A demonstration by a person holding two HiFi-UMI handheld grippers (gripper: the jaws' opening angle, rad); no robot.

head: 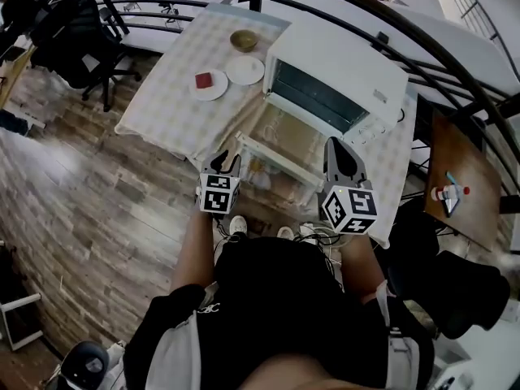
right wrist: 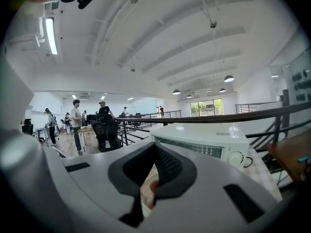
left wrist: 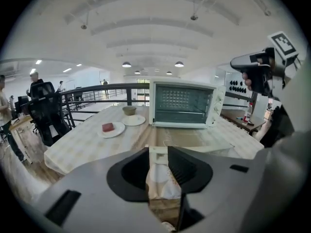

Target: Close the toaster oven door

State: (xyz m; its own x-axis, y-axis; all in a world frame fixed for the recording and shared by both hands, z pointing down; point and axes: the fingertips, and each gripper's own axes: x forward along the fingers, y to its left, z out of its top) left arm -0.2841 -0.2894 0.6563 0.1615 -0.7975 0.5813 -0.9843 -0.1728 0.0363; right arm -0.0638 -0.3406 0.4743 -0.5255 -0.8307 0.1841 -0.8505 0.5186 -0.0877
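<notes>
The white toaster oven (head: pixel 341 67) stands on the checked table (head: pixel 162 104) with its glass door (head: pixel 280 140) folded down flat toward me. My left gripper (head: pixel 230 162) is at the left end of the door's white handle (head: pixel 272 159), with its jaws open. In the left gripper view the handle's end (left wrist: pixel 158 155) shows in the gap between the pads, not pressed. My right gripper (head: pixel 340 149) hovers off the door's right front corner, shut and empty. It points at the oven (right wrist: pixel 204 142) in the right gripper view.
Left of the oven sit a plate with a red piece (head: pixel 209 83), an empty white plate (head: pixel 244 70) and a small bowl (head: pixel 243 40). A black railing (head: pixel 455 63) curves behind the table. An office chair (head: pixel 81 39) stands at the left and a wooden side table (head: pixel 459 177) at the right.
</notes>
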